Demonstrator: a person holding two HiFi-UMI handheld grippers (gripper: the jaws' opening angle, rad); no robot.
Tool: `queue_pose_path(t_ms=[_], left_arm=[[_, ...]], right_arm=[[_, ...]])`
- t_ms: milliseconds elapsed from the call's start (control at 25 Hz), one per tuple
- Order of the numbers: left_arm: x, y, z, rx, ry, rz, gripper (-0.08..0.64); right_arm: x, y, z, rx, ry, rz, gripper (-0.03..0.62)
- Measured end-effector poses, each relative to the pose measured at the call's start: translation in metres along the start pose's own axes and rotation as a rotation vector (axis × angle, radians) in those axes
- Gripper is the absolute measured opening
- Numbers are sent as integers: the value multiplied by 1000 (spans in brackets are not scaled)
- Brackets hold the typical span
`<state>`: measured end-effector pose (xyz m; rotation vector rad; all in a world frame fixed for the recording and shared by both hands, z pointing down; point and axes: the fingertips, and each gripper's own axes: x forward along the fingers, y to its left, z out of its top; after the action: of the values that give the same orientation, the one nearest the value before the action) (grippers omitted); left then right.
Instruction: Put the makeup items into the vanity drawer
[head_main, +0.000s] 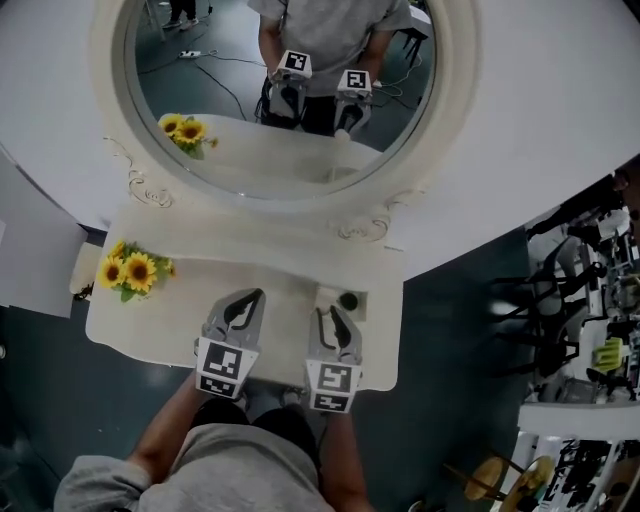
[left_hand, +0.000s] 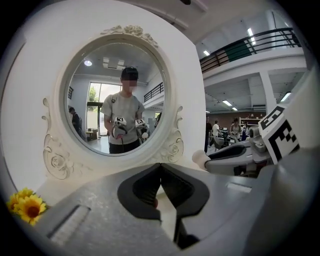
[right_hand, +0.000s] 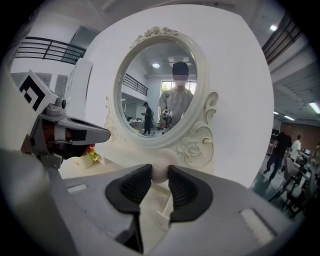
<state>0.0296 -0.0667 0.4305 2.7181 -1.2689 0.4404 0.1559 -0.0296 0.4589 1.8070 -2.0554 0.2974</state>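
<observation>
Right tongs (head_main: 333, 318): half closed on a white ball (right_hand: 159, 169), which is pinched at their tips; they point toward the mirror (head_main: 115, 110).
Left tongs (left_hand: 160, 169): tips together. A pinkish sliver shows low between the pads; I can't tell what it is.
Ball: above the table (head_main: 180, 320), before the mirror's lower rim. It is round, so there is no long axis to line up.
Box (head_main: 325, 293): small and open, on the table below the mirror's right side, with a dark round thing (head_main: 348, 300) in it.
Key relation: the box lies just under and ahead of the right tongs.
Drawer: I can't tell if the box is it.
Nearer hand: right, I'd judge.
</observation>
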Motion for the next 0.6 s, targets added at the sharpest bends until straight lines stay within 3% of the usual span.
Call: queue_pose_path(t_ms=[280, 600], left_arm=[[35, -26, -15, -9, 53, -39, 11], [64, -40, -45, -30, 126, -38, 11]], right_arm=[[9, -38, -31, 36, 59, -22, 113], [32, -56, -73, 71, 138, 14, 114]])
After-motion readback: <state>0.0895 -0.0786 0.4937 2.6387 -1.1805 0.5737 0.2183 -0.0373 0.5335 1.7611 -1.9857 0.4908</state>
